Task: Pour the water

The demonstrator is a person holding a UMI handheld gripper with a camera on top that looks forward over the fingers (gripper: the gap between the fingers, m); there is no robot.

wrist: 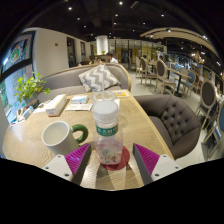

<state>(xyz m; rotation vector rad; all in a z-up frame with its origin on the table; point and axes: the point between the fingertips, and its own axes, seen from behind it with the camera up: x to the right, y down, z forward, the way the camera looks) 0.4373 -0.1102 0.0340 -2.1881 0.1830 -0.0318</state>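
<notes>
A clear plastic water bottle (pixel 107 132) with a green cap stands upright on a red coaster (pixel 118 160) on the wooden table (pixel 135 115). My gripper (pixel 111 160) is open, and the bottle stands between the fingers with a gap at each side. The magenta pads (pixel 79 156) flank the bottle's base. A white mug (pixel 59 137) stands on the table just left of the bottle, beyond the left finger. A small green object (pixel 80 130) lies between the mug and the bottle.
Books and papers (pixel 70 103) lie on the far left part of the table. A potted plant (pixel 29 90) stands at the left edge. A sofa with a patterned cushion (pixel 97 77) is behind the table, and a grey armchair (pixel 178 120) is to the right.
</notes>
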